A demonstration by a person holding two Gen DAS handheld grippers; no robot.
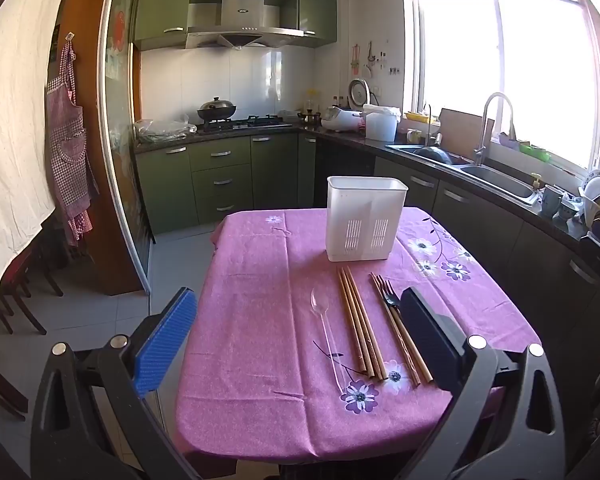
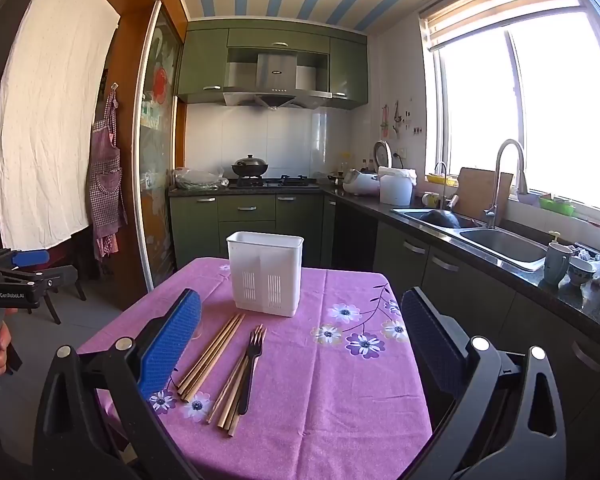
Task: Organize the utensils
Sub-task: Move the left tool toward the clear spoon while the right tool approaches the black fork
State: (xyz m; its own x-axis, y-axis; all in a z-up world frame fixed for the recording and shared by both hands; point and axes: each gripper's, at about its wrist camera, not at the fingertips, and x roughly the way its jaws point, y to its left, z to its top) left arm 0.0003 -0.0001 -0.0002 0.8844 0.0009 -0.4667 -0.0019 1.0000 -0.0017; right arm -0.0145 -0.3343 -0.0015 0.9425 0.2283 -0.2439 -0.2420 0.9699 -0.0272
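Both hand-held grippers, left and right, hover with jaws wide apart, holding nothing. White slotted utensil caddy stands upright at the tabletop far edge. Near it lie a clear plastic spoon, loose chopsticks, and a black fork resting on, apparently, a second chopstick bundle.

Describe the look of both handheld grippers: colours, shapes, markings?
Both match: the left gripper and right gripper have black plastic frames with triangular cutouts, silver round bolts and blue ribbed finger pads. White "GenRoboAI" lettering marks the left one's side; bare fingers hold it.
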